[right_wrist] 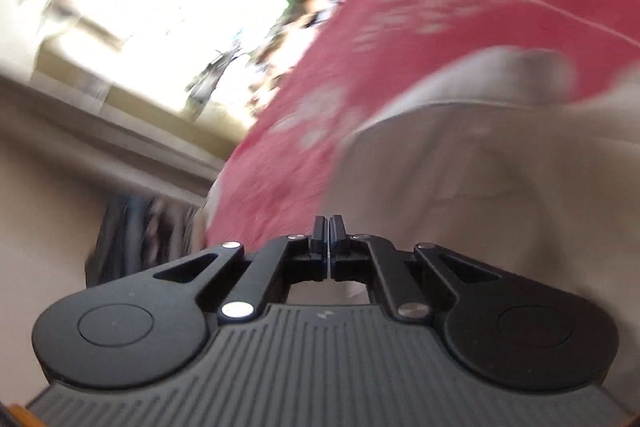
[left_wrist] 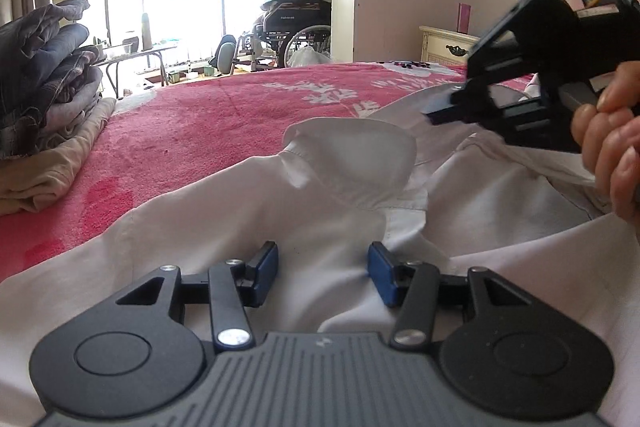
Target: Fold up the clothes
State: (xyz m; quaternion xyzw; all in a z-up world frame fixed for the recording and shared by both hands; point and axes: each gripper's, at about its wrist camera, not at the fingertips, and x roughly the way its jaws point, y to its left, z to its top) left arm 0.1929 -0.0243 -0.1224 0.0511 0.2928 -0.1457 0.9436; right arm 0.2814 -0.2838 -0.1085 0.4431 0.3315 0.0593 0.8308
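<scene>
A white collared shirt (left_wrist: 344,211) lies spread on the red floral bedspread (left_wrist: 208,123), its collar (left_wrist: 352,151) standing up in the middle. My left gripper (left_wrist: 323,273) is open low over the shirt just below the collar, with a ridge of white fabric between its blue pads (left_wrist: 267,269). My right gripper (right_wrist: 328,233) is shut with nothing seen between its fingers. It also shows in the left wrist view (left_wrist: 436,113), held above the shirt's far right side. The right wrist view is tilted and blurred, showing the shirt (right_wrist: 480,195) and bedspread (right_wrist: 400,27).
A stack of folded dark and beige clothes (left_wrist: 52,95) sits on the bed at the left. Beyond the bed are a wheelchair (left_wrist: 296,27), a small table (left_wrist: 132,55), a bright window and a cream nightstand (left_wrist: 444,45).
</scene>
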